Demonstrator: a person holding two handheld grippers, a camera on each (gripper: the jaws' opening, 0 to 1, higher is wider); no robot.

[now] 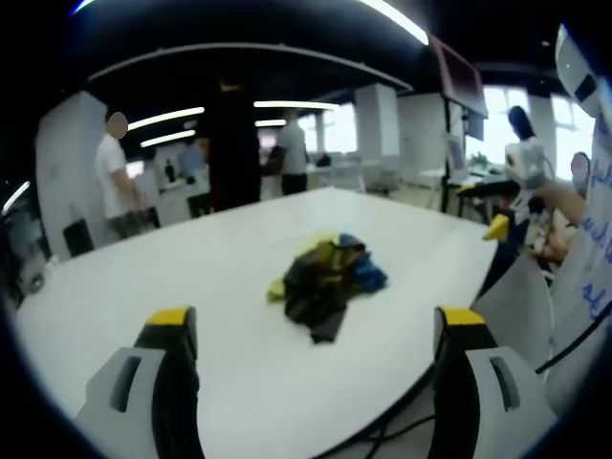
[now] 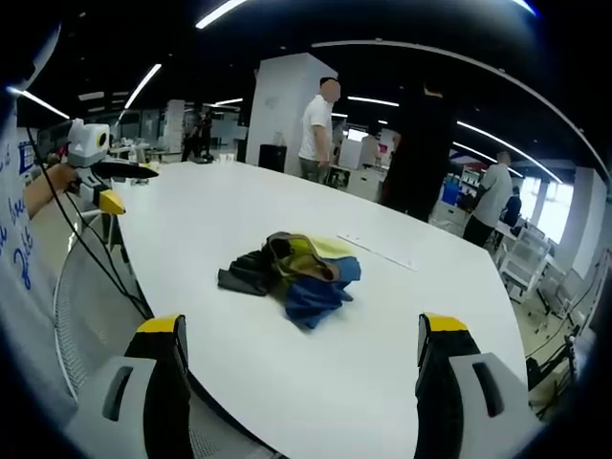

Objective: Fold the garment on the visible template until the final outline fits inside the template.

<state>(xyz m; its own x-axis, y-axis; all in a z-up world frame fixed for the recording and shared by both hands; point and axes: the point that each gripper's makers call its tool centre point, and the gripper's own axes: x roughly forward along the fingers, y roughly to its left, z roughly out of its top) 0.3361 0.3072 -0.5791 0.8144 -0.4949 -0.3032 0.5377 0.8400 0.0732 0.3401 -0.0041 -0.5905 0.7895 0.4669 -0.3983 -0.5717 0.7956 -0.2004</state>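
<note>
In the left gripper view, the left gripper (image 1: pixel 320 330) is hovering above the near edge of the white table (image 1: pixel 191 277) with its yellow-tipped jaws standing wide apart and holding nothing, while the crumpled garment (image 1: pixel 327 277), a heap of dark, yellow and blue cloth, is lying on the table ahead of them. In the right gripper view, the right gripper (image 2: pixel 301 335) is likewise holding its jaws spread and empty, with the garment (image 2: pixel 292 273) bunched mid-table and people (image 2: pixel 316 129) standing beyond the far edge.

Both views near table (image 1: pixel 191 277) edge, opposite angles, sharing garment (image 1: pixel 325 277) mid-table.
</note>
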